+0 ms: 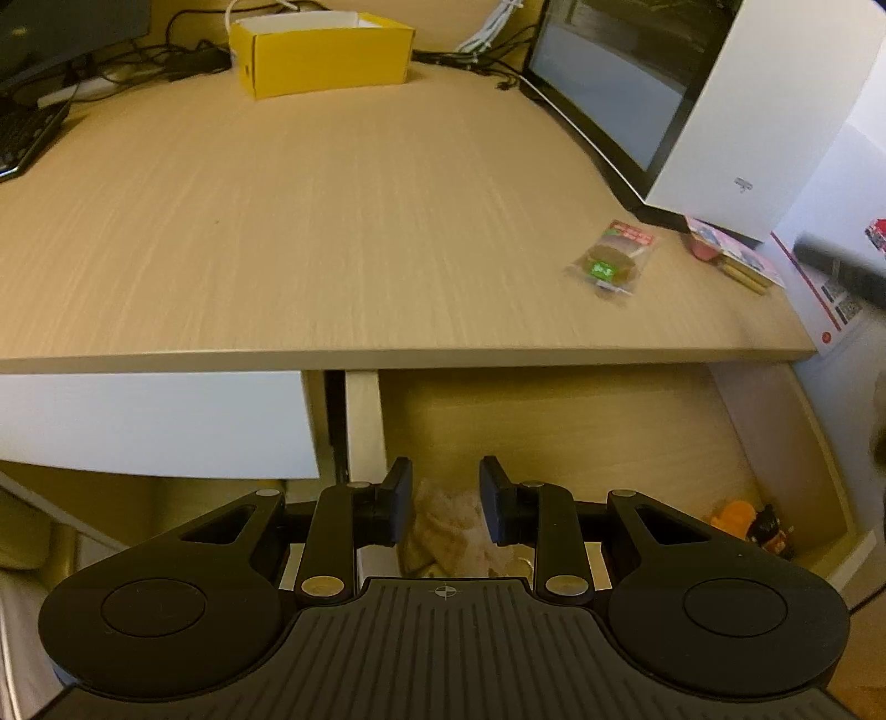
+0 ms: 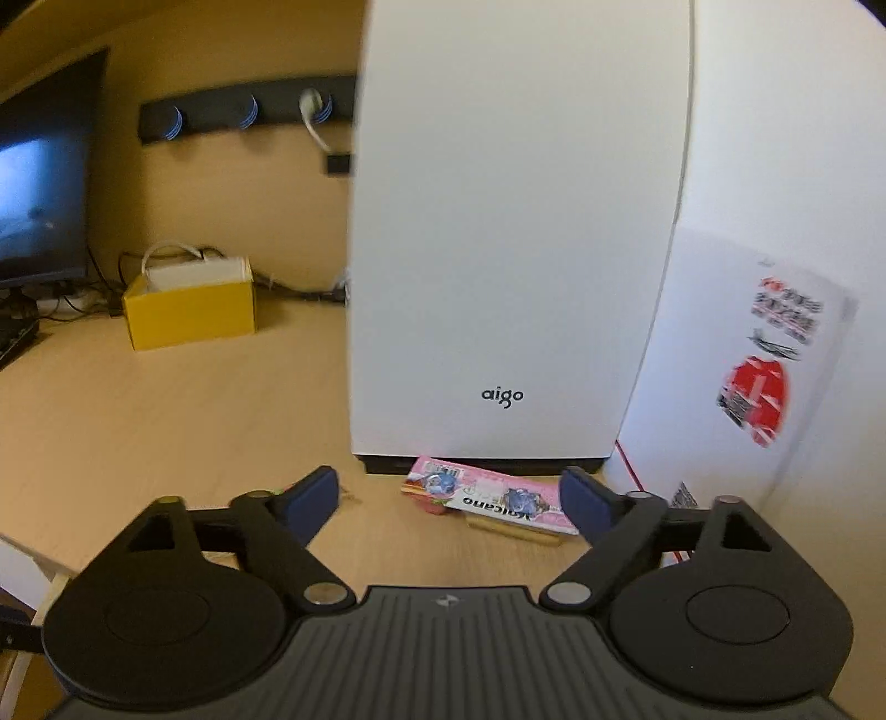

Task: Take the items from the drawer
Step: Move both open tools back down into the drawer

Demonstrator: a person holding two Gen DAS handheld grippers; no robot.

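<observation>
Down in the open drawer (image 1: 554,410) under the desk edge, the left gripper (image 1: 446,501) hangs with its jaws partly apart and a pale, crumpled packet (image 1: 443,531) showing in the gap between them. I can't tell whether the pads are actually pressing on it, so call that grip undecided. The packet looks like soft film or paper wrap: light, floppy, likely to crush and slide, so my read is to pinch it across the bunched middle rather than a loose corner. Further right in the drawer, near the corner, sits a small orange item (image 1: 736,512) beside a dark one (image 1: 769,531), both too small to name; they look stiffer and may want a squarer bite.

Up on the desk (image 1: 277,221), a clear snack bag (image 1: 612,260) lies flat, well apart from the yellow box (image 1: 326,52) at the back.

Over at the right, the right gripper (image 2: 448,501) stands wide open with nothing held. Just beyond its fingertips, the pink packet (image 2: 487,495) rests on the desk against the foot of the white computer case (image 2: 498,249). That one appears flat and fairly stiff with a glossy face, so it could be slippery; the long edges look like the best place to grip.
</observation>
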